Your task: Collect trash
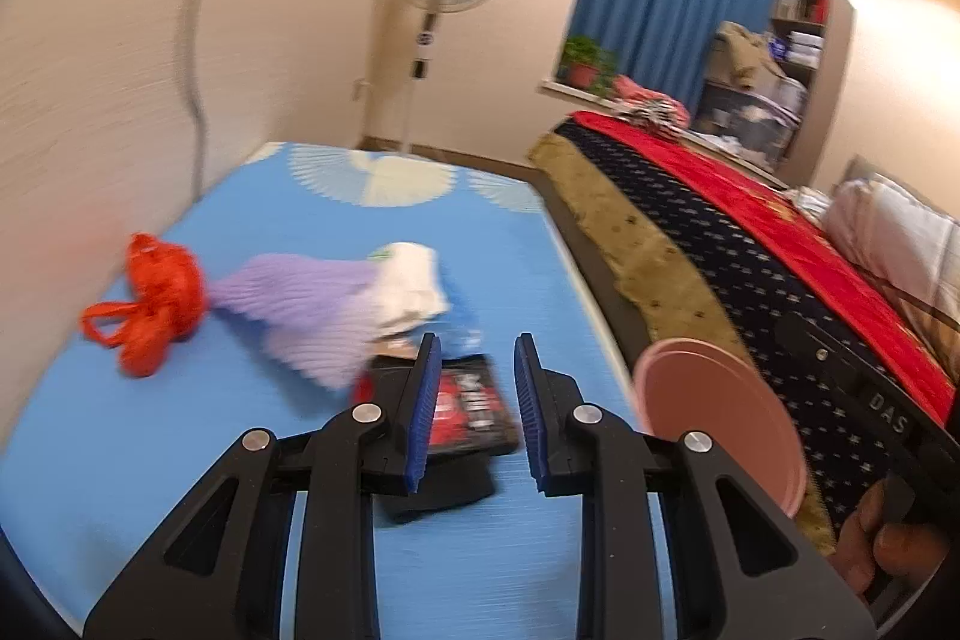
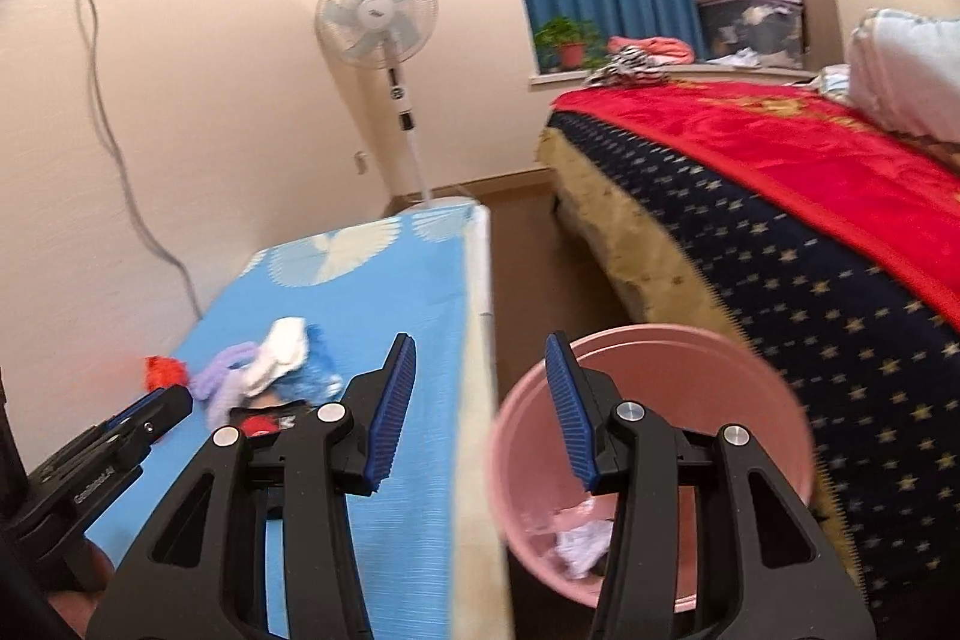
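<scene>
Both grippers empty, trash waiting on the table, bin set beside it.

Our left gripper (image 1: 474, 400), low in its view, has its jaws apart with nothing between them, aimed over the black-and-red packet (image 1: 474, 409) that lies flat on the blue table (image 1: 180, 430). Behind it sit purple cloth (image 1: 306, 304), white wad (image 1: 414, 283) and red bag (image 1: 159, 304), bunched by the wall. Our right gripper (image 2: 480, 412) hangs open over the pink bin (image 2: 774, 400), which we judge is parked at the table's edge for short drops; crumpled paper (image 2: 579, 544) lies inside.
</scene>
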Action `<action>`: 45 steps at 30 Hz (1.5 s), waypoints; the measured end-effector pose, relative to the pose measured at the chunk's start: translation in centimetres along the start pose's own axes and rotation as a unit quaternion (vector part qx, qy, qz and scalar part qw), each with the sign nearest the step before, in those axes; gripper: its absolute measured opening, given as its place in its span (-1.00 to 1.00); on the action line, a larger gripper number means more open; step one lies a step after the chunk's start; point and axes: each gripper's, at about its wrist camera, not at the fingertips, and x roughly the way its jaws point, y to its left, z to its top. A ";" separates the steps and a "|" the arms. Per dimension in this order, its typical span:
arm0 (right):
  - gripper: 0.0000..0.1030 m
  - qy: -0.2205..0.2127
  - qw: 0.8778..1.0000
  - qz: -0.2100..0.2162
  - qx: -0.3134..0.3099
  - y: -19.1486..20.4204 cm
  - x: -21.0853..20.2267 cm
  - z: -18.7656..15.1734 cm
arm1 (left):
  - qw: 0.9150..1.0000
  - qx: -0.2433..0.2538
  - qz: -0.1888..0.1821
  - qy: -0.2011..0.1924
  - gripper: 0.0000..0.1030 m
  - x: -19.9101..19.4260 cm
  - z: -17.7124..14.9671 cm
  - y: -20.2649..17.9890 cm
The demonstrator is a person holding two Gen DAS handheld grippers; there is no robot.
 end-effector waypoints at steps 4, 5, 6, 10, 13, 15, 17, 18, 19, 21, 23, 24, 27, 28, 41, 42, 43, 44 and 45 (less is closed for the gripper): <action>-0.12 0.013 1.000 0.028 -0.001 2.0 1.3 -0.7 | 0.999 -0.014 0.040 -0.006 -0.52 -0.4 0.0 2.1; -0.12 0.016 0.999 0.036 0.000 2.4 1.6 -0.9 | 0.998 -0.018 0.053 -0.009 -0.52 -0.5 0.0 2.7; -0.12 0.021 0.999 0.044 0.001 2.9 2.0 -1.1 | 0.998 -0.019 0.062 -0.011 -0.52 -0.5 0.0 3.1; -0.12 0.041 0.997 0.069 0.001 4.8 3.6 -2.0 | 0.995 -0.033 0.090 -0.013 -0.52 -0.7 -0.2 4.6; -0.12 0.058 0.995 0.084 -0.002 6.0 4.8 -2.8 | 0.992 -0.047 0.113 -0.014 -0.52 -0.6 -0.2 5.8; -0.12 0.073 0.993 0.094 -0.002 6.8 5.9 -3.3 | 0.991 -0.055 0.120 -0.012 -0.52 -0.6 -0.3 6.5; -0.11 0.093 0.990 0.105 0.004 7.3 7.2 -3.9 | 0.990 -0.058 0.126 -0.011 -0.52 -0.5 -0.2 6.8; -0.10 0.106 0.988 0.113 0.013 7.4 7.8 -4.2 | 0.990 -0.058 0.127 -0.011 -0.52 -0.4 -0.3 6.9; -0.10 0.116 0.986 0.121 0.021 7.5 8.3 -4.5 | 0.990 -0.057 0.126 -0.011 -0.52 -0.4 -0.3 6.9; -0.10 0.139 0.981 0.128 0.040 7.5 9.7 -5.0 | 0.990 -0.055 0.126 -0.010 -0.52 -0.3 -0.2 6.9; -0.03 0.151 0.979 0.127 0.050 7.6 10.6 -5.5 | 0.991 -0.056 0.125 -0.008 -0.52 -0.2 -0.3 7.0; 0.04 0.163 0.976 0.132 0.058 7.7 11.3 -5.8 | 0.991 -0.056 0.125 -0.008 -0.52 -0.1 -0.4 7.0; 0.05 0.186 0.971 0.134 0.066 8.0 12.6 -6.7 | 0.991 -0.057 0.123 -0.005 -0.52 0.0 -0.4 7.2; 0.05 0.190 0.970 0.137 0.069 8.1 12.8 -6.9 | 0.991 -0.059 0.122 -0.004 -0.52 0.0 -0.5 7.3; -0.86 0.160 0.973 0.158 0.053 8.0 10.6 -5.5 | 0.992 -0.071 0.104 0.011 -0.52 0.8 -1.0 7.1; -0.88 0.152 0.974 0.159 0.056 7.6 10.1 -5.1 | 0.992 -0.073 0.097 0.016 -0.52 0.9 -1.1 6.9; -0.89 0.147 0.974 0.161 0.057 7.5 9.7 -4.9 | 0.993 -0.074 0.088 0.021 -0.52 1.1 -1.2 6.9; -0.90 0.142 0.975 0.161 0.056 7.3 9.3 -4.6 | 0.994 -0.077 0.070 0.032 -0.52 1.5 -1.5 6.6; -0.91 0.132 0.977 0.161 0.054 7.1 8.6 -4.0 | 0.995 -0.075 0.060 0.039 -0.52 1.7 -1.6 6.4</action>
